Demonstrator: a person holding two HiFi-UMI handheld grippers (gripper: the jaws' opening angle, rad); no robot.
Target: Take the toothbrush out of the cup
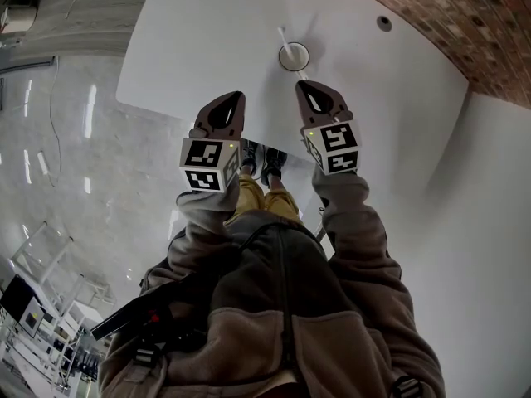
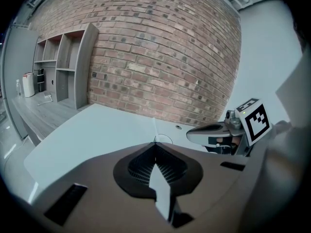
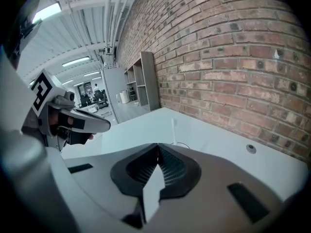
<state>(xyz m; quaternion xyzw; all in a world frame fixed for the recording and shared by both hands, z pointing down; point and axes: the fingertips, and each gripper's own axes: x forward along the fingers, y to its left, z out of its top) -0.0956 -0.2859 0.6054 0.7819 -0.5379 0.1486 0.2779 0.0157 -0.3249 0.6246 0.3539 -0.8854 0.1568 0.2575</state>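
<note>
You are holding your left gripper (image 1: 233,101) with jaws pressed together, gripping nothing. Ahead, the thin white toothbrush (image 1: 284,37) is standing in the clear round cup (image 1: 297,62) on the white table (image 1: 207,40), untouched. Your right gripper (image 1: 306,89), likewise closed and empty, is hovering near the cup.

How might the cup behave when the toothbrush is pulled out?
The cup looks small, probably light; it may tip or slide on the smooth table if the leaning toothbrush drags its rim. The thin toothbrush is likely stiff.
</note>
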